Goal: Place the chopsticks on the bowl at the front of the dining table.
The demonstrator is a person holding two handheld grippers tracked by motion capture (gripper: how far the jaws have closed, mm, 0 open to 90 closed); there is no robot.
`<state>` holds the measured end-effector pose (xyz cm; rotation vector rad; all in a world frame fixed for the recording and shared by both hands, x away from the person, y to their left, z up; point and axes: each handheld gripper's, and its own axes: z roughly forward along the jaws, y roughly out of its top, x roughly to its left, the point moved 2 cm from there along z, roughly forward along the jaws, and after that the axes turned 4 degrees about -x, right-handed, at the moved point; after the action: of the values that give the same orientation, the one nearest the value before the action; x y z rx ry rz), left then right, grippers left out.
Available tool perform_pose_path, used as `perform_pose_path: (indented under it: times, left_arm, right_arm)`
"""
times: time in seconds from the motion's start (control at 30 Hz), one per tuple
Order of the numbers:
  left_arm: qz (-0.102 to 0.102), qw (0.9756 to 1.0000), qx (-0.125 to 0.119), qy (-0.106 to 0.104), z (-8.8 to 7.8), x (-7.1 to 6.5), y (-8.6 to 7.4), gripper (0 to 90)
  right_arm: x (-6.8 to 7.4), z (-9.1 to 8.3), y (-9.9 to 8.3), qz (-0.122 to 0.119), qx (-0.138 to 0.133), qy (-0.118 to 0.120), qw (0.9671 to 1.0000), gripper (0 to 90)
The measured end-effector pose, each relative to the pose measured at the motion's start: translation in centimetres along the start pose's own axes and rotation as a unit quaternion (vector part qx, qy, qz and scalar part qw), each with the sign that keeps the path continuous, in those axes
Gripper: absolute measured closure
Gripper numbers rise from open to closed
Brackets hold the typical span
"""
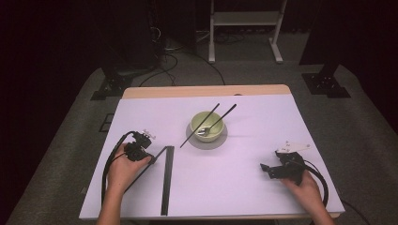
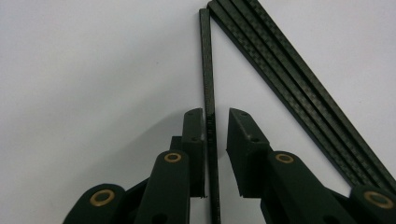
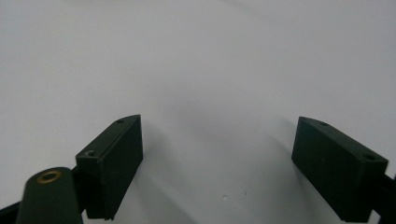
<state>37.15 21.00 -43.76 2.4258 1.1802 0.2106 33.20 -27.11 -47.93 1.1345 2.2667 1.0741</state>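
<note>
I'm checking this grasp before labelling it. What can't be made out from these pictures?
- Thin black strip: left gripper view, near end cut off by the bottom edge; full clamping by the left gripper unclear.
- Spoon in the bowl: high view, too small for detail.

Green bowl (image 1: 208,125) with spoon (image 1: 209,128) mid-table (image 1: 263,117), two rods (image 1: 201,124) across it, left gripper (image 1: 139,149) and flat strips (image 1: 166,180) left of bowl, right gripper (image 1: 278,169) right of it.

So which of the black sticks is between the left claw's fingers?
The thin single strip, running between the left gripper jaws. The wider bundle of strips lies beside it, outside them, and two more sticks rest across the green bowl.
</note>
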Motion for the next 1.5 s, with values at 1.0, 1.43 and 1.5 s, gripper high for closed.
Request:
perform_pose_path:
  times: [1.0, 1.43, 1.5]
  left_arm:
    - [0.0, 0.9989, 0.046, 0.0, 0.5, 0.3, 0.7, 84.9]
    - [-0.005, 0.9965, 0.084, 0.001, 0.8, 0.2, 1.6, 85.6]
    - [-0.009, 0.996, 0.089, 0.001, 0.8, 0.3, 1.8, 85.8]
  right_arm:
    - [0.0, 0.0, 0.0, 0.0, 0.0, 0.0, 1.0, 15.3]
    - [0.0, 0.0, 0.0, -0.001, 0.0, 0.0, 1.0, 15.2]
    - [0.0, 0.0, 0.0, -0.001, 0.0, 0.0, 1.0, 15.2]
